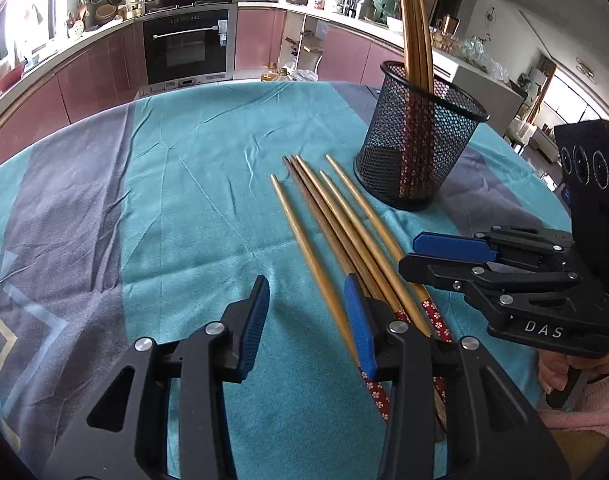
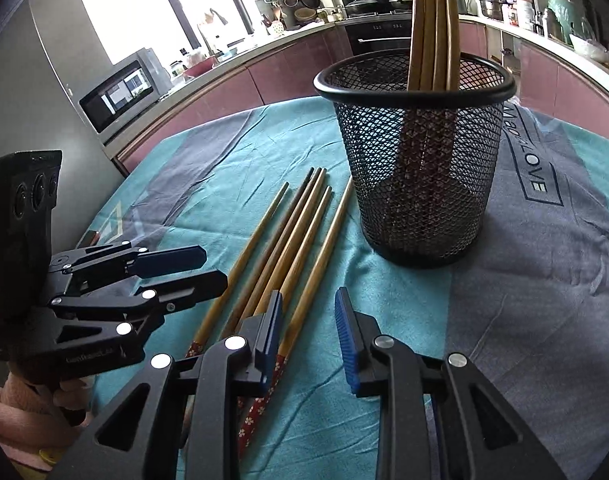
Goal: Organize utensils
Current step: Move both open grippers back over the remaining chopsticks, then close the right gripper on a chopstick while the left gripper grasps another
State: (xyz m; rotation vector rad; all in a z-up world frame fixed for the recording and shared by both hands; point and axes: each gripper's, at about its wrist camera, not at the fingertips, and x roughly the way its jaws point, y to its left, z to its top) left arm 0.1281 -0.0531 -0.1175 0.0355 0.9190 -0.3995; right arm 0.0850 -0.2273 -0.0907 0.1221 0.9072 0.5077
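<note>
Approaching the loose chopsticks on the tablecloth, the left gripper and right gripper hover part-open and empty, with the handles just beneath their fingers; next, each must close on one for the mesh holder beyond.

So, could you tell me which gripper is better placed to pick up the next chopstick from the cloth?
Probably the right gripper: one loose chopstick already lies between its open fingers, nearest the mesh holder. The left gripper is also open, over the bundle's opposite edge, farther from the holder.
</note>
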